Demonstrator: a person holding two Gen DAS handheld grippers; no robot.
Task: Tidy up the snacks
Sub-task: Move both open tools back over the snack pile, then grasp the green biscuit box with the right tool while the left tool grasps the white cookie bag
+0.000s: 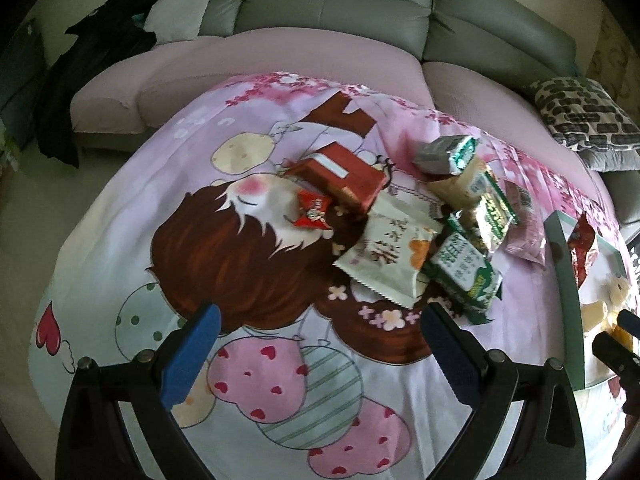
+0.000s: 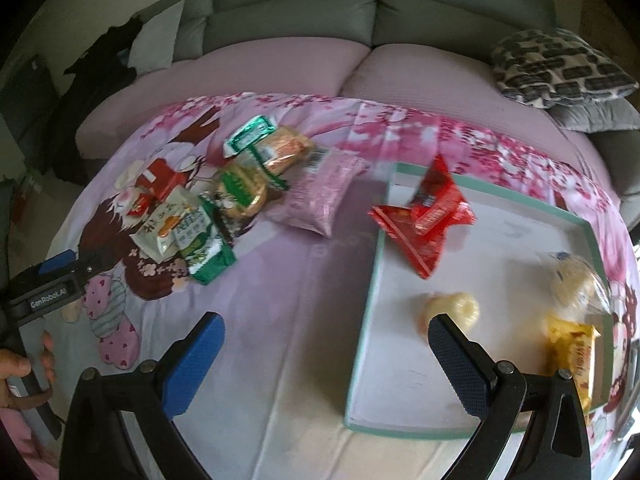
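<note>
A: Nearest you, the right gripper (image 2: 324, 354) has its blue-padded fingers spread, empty; one hides part of the pale round sweet (image 2: 460, 306) in the shallow mint-rimmed white tray (image 2: 362, 320).

B: And the blurred red foil packets (image 2: 424, 216)?

A: Farther in the tray. Your left gripper (image 1: 320, 344), fingers also apart, hangs short of the heap of green, white and red snack packets (image 1: 400, 236) on the cartoon-print sheet (image 1: 120, 240).
</note>
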